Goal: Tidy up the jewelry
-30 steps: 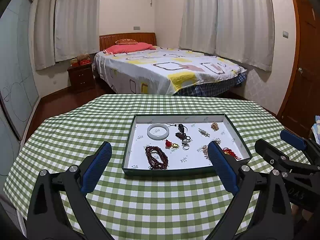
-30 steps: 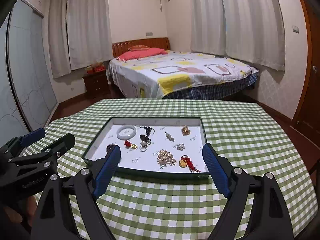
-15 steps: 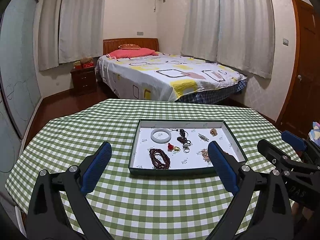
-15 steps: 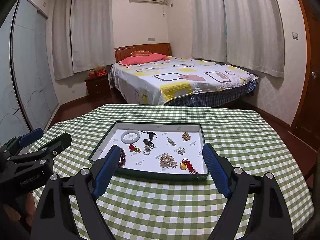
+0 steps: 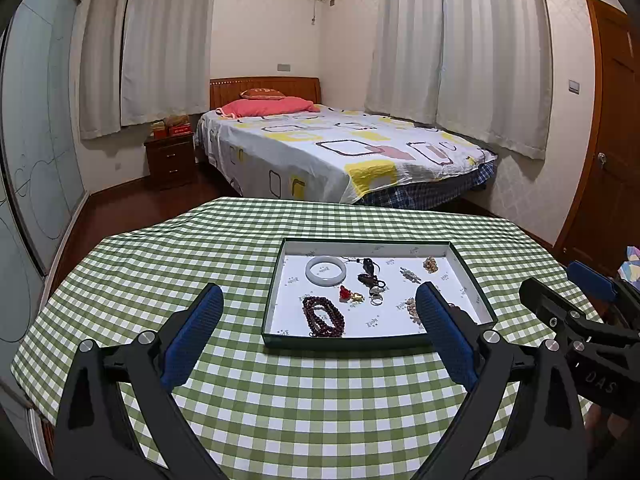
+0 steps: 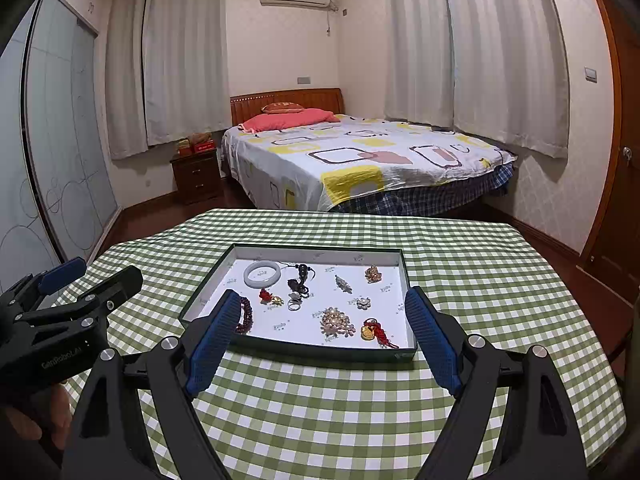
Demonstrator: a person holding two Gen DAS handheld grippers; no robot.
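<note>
A shallow dark-green tray (image 5: 344, 342) with a white floor sits on the green checked table; it also shows in the right wrist view (image 6: 308, 354). In it lie a white bangle (image 5: 325, 271), a dark red bead bracelet (image 5: 322, 316), a ring (image 5: 376, 300), a pearl cluster (image 6: 337, 321), a red-and-gold charm (image 6: 374, 331) and several small pieces. My left gripper (image 5: 318, 314) is open and empty, near the tray's front edge. My right gripper (image 6: 320, 320) is open and empty, also in front of the tray.
The checked tablecloth (image 5: 312, 400) covers the round table, whose edges fall away on all sides. A bed (image 5: 340, 152), a nightstand (image 5: 170, 160) and a wooden door (image 5: 612, 140) stand beyond. Each gripper shows at the side of the other's view.
Both grippers have drawn back and risen from the tray, which now looks smaller and farther. Both stay open and empty. The jewelry has not moved.
</note>
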